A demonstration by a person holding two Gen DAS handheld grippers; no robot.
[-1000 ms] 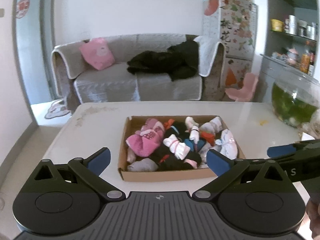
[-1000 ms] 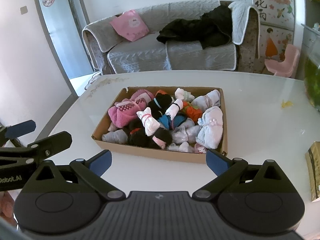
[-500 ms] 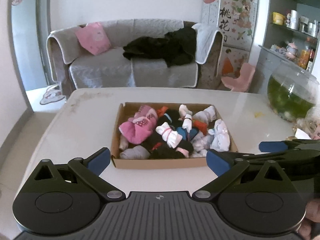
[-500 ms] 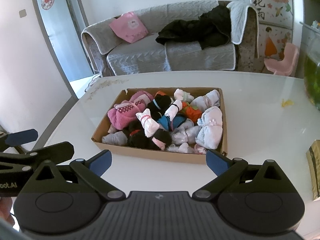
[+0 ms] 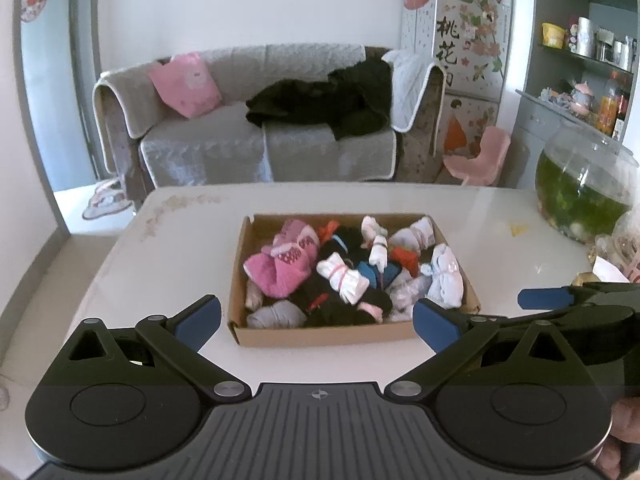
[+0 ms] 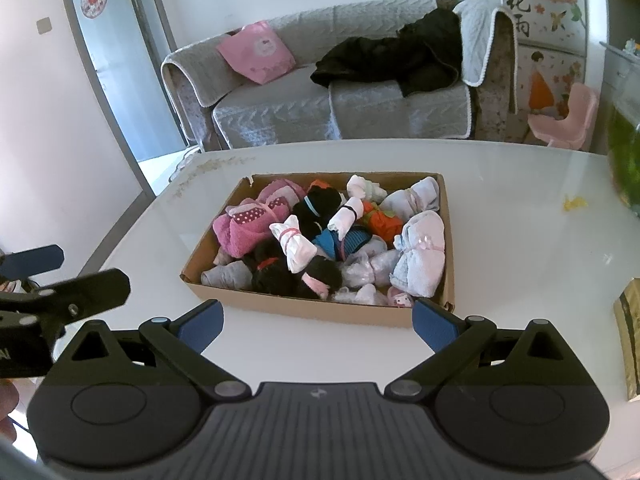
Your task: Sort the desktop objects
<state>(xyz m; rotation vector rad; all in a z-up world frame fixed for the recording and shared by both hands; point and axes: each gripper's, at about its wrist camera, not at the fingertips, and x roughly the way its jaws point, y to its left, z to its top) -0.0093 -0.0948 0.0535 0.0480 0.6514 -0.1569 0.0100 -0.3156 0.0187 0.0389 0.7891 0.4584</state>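
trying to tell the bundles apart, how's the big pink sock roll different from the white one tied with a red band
The pink sock roll is fluffy, bulky and bright pink with a dotted cuff; the white roll is slimmer, smooth and plain white. The pink one sits low at the left end of the cardboard box; the white one lies on top of dark socks near the middle, slanting across them. Only the white one shows a red band round it. Both are rolled bundles inside the same box.

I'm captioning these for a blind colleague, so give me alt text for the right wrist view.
An open cardboard box packed with rolled socks in pink, black, white and orange sits on a white table. The open right hand-held gripper hovers just in front of it, empty. A grey sofa stands behind.
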